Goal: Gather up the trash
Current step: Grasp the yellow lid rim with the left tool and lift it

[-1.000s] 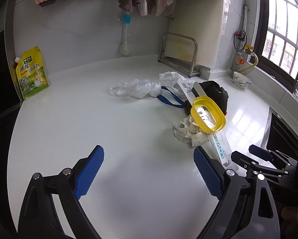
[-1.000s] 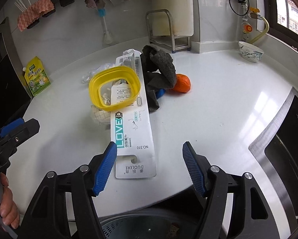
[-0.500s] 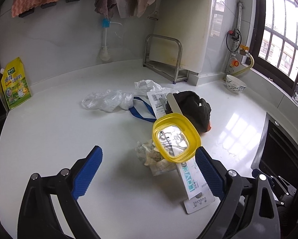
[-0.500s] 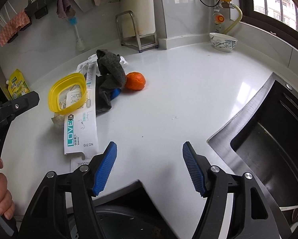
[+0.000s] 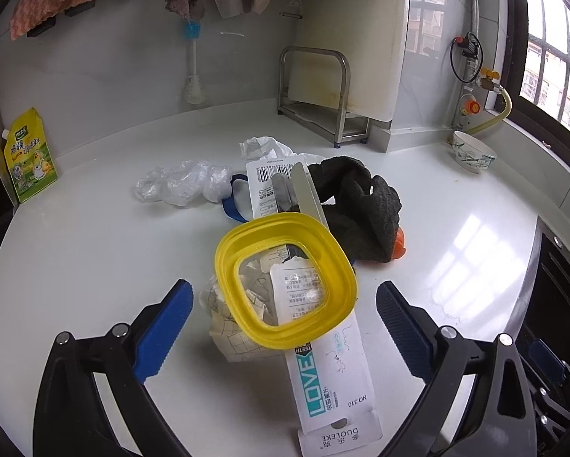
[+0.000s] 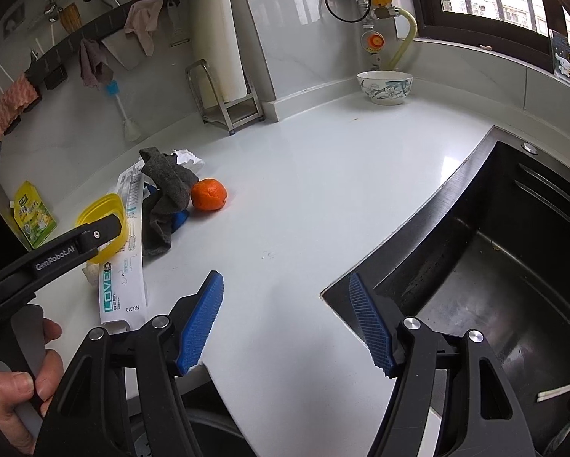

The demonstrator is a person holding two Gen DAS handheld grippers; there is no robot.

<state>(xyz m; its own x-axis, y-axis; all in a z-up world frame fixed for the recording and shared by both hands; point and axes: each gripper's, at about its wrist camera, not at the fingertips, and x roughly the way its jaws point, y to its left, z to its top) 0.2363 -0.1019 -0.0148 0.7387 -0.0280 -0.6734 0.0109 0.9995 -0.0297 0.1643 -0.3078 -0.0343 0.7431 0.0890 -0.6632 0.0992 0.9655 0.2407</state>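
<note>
Since a second ago my left gripper [image 5: 283, 325] has closed in on the trash pile: the yellow lid [image 5: 285, 282], then far off to the right, now sits between its blue pads. The jaws are opening, nearly at full spread, touching nothing. My right gripper [image 6: 285, 320] has swung right, off the pile and over the counter edge beside the sink [image 6: 487, 266]; it is released, jaws apart and empty.

Left to right in the left view: yellow refill pouch [image 5: 29, 156] against the far-left wall, crumpled clear plastic bag [image 5: 182, 186], blue strap [image 5: 233, 205], crumpled grid-printed paper [image 5: 228, 327] under the near-left rim of the lid, long "LOVE" toothbrush card [image 5: 323, 373] running from far to near under the lid, black cloth [image 5: 361, 209] to the right, bowl [image 5: 473, 156] far right. White crumpled plastic [image 5: 264, 146] lies beyond the card.

The lid rests on both paper and card, so it stands in the way of either. The orange [image 6: 208, 194] is nearly hidden behind the cloth in the left view, plain in the right one. The card's near end is cut off by the frame. In the right view the left gripper's arm crosses the lid. A hand [image 6: 18, 392] grips a handle at lower left. A dark bin below the counter edge is mostly hidden by my right gripper.
</note>
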